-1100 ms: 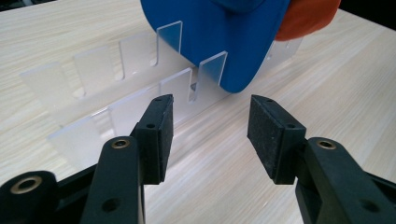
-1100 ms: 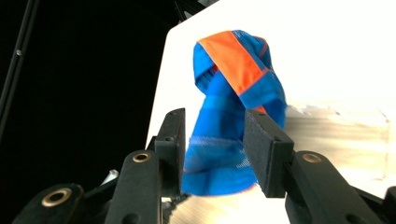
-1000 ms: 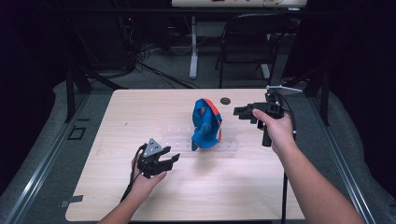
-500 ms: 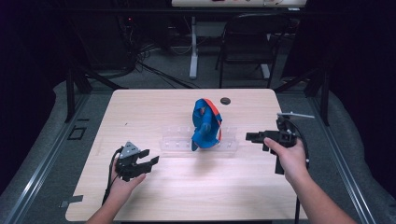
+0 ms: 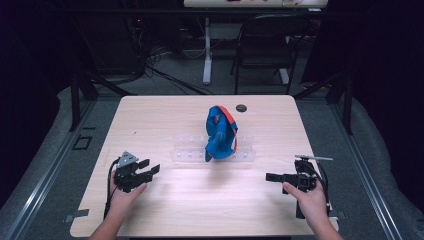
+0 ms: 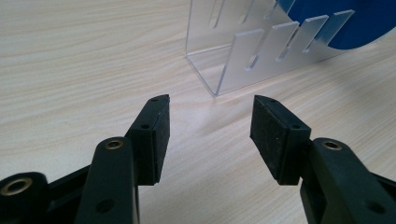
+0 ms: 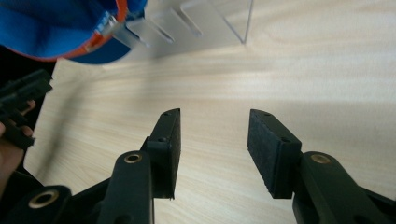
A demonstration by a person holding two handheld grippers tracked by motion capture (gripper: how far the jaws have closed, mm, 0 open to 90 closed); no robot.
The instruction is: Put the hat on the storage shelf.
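Both hands rest low at the table's (image 5: 165, 112) near edge. The left gripper (image 5: 150, 169) and right gripper (image 5: 270, 177) gape empty, both aimed inward, well apart from the rack (image 5: 192, 151).

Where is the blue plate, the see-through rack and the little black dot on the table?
blue plate (image 5: 218, 136), high view, on its blue face.
see-through rack (image 5: 187, 153), high view, on its left end.
black dot (image 5: 241, 108), high view, on its middle.
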